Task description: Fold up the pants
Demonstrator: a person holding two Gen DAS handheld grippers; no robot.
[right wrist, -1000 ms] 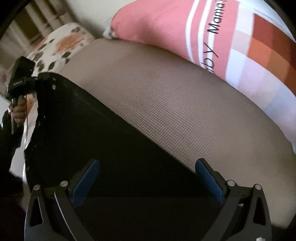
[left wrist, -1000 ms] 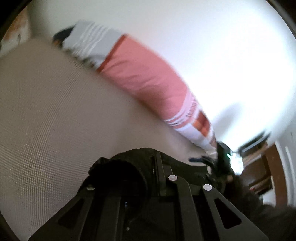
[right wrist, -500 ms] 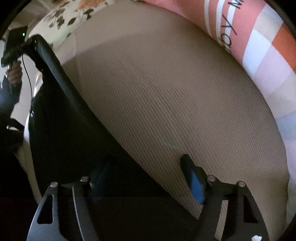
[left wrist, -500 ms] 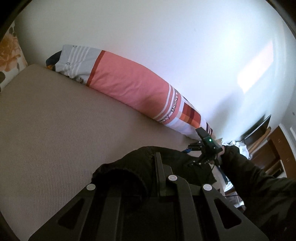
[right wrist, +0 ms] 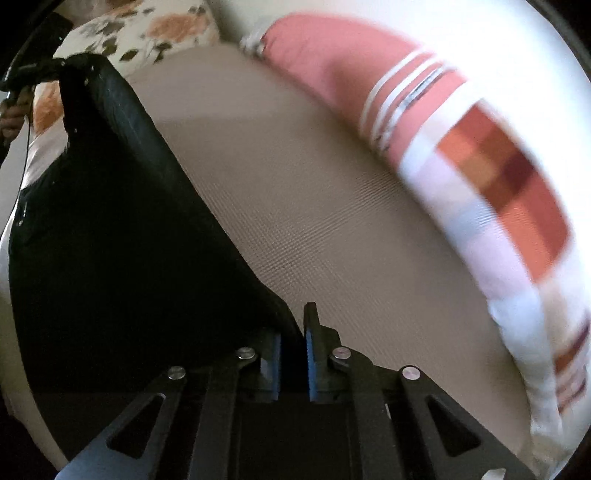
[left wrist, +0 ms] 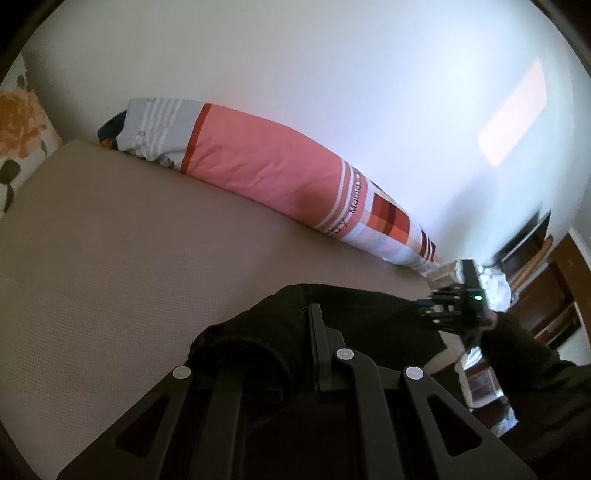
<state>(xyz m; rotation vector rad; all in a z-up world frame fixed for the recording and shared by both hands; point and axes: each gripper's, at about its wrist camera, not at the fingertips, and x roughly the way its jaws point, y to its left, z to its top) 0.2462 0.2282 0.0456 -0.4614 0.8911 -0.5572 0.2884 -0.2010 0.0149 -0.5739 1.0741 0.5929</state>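
Beige textured bed (left wrist: pixel 110 258) w/ a plain white wall (left wrist: pixel 332 92) behind it, long pink bolster pillow (left wrist: pixel 266 170) along the wall, floral pillow (right wrist: pixel 159 26) at one end. Dark wood furniture (left wrist: pixel 561 280) off to the side, blurry, prob a shelf. Black pants (right wrist: pixel 110 240) hang stretched between both grippers over the bed edge. Left gripper (left wrist: pixel 291 332) jaws pinched on a bunched bit, right gripper (right wrist: pixel 291 354) jaws narrow, clamping the pants edge.
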